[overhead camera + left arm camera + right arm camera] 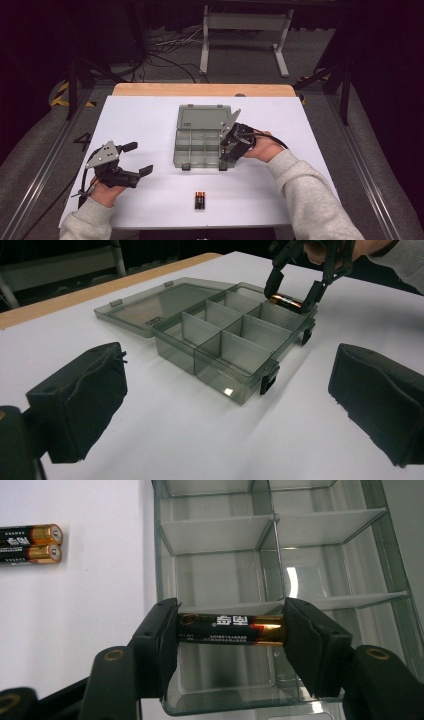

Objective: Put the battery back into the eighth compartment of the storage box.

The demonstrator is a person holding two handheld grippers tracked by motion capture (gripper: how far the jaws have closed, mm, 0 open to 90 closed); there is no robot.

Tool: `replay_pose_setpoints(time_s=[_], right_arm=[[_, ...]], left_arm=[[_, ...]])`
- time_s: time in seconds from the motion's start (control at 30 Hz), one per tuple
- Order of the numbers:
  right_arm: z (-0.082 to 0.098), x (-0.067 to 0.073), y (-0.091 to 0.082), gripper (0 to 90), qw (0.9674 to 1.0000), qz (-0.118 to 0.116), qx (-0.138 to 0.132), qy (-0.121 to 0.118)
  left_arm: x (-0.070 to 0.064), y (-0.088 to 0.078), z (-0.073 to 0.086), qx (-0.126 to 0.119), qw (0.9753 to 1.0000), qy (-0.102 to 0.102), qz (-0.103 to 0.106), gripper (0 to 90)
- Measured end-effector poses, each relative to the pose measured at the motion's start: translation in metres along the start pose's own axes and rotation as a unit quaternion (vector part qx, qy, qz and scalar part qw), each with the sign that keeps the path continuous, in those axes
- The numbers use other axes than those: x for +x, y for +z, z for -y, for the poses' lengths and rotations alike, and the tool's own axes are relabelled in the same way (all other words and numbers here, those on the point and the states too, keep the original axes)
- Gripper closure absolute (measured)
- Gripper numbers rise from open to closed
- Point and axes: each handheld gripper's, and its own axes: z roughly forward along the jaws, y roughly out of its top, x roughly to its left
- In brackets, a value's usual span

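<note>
Battery over empty organiser box

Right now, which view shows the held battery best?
The right gripper view: the battery spans its pads end to end above the box. The left gripper view shows it small and far; the high view hides it behind the right gripper.

Light falls from overhead onto the white rectangular tabletop, which stands bright while the grey carpeted floor and black surroundings sink into gloom. Shadows are soft and short: a faint one lies under the smoky translucent plastic compartment box. The high view is slightly soft and grainy. In the left gripper view, the two black padded jaws close to the lens are blurred, and a small glint sits on the box's near wall. In the right gripper view, a white glare streak marks the box floor, and the black-and-gold cylindrical battery looks sharp.
</note>
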Motion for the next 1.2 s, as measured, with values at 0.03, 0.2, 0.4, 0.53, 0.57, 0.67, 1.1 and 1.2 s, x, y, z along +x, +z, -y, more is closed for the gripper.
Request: replay_pose_setpoints(time_s=[0.03, 0.2, 0.4, 0.53, 0.57, 0.67, 1.1, 1.2], right_arm=[[-0.0001, 0.0003, 0.0001, 41.4, 1.0, 0.0, 0.002, 0.0], [0.0001, 0.0002, 0.0017, 41.3, 1.0, -0.002, 0.006, -0.001], [0.0, 0.0008, 0.0027, 41.3, 0.9999, -0.004, 0.008, -0.006], [0.0, 0.001, 0.0028, 41.3, 0.9999, -0.005, 0.009, -0.006], [0.0, 0.001, 0.0029, 41.2, 0.9999, -0.005, 0.009, -0.007], [-0.0001, 0.0011, 0.0031, 41.0, 0.9999, -0.005, 0.009, -0.008], [-0.0037, 0.0043, 0.0019, 33.4, 0.9998, 0.01, 0.006, -0.016], [-0.0046, 0.0058, -0.0025, 28.5, 0.9998, 0.015, -0.002, -0.013]], left_arm=[[0.0, 0.0, 0.0, 0.0, 1.0, 0.0, 0.0, 2.8], [0.0, 0.0002, 0.0, -0.001, 1.0, 0.001, -0.001, 2.7], [-0.0006, 0.0006, 0.0, -0.001, 1.0, -0.001, 0.0, 2.7], [-0.0001, 0.0007, 0.0, -0.001, 1.0, 0.001, 0.0, 2.8], [-0.0001, 0.0007, 0.0, -0.001, 1.0, 0.0, 0.0, 2.7], [-0.0006, 0.0009, 0.0001, -0.001, 1.0, -0.001, 0.001, 2.7], [0.0002, 0.0005, 0.0, 0.002, 1.0, -0.001, 0.0, 2.8], [-0.0001, 0.0009, 0.0002, 0.001, 1.0, -0.003, 0.0, 2.8]])
